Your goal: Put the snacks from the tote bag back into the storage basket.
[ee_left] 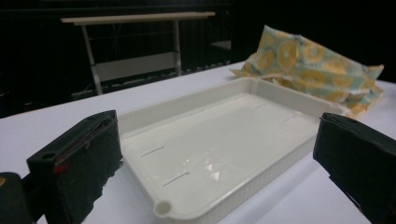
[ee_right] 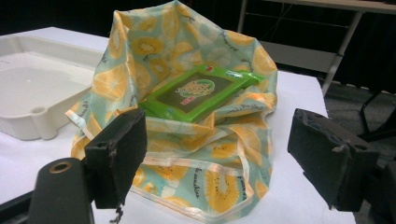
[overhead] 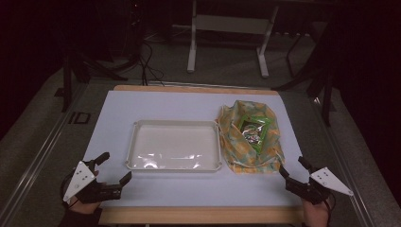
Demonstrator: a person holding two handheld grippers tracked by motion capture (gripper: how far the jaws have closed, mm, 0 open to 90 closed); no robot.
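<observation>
Probably soft and floppy, slippery too: fruit-print bag (overhead: 250, 137) slumped near desk's right edge, beside empty white tray (overhead: 174, 145), green packet (ee_right: 198, 91) inside. Best pinched at ribboned rim. Left gripper (overhead: 113, 172) and right gripper (overhead: 292, 171) both released, holding nothing.

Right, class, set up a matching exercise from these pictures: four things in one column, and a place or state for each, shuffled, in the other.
Things:
1. white tray
2. fruit-print bag
3. green packet
4. left gripper

Places or states:
A. lying in the bag's open mouth
B. open, at the table's near left corner
C. empty, mid-table
D. crumpled, beside the tray's right edge

Pairs: 1-C, 2-D, 3-A, 4-B
</observation>
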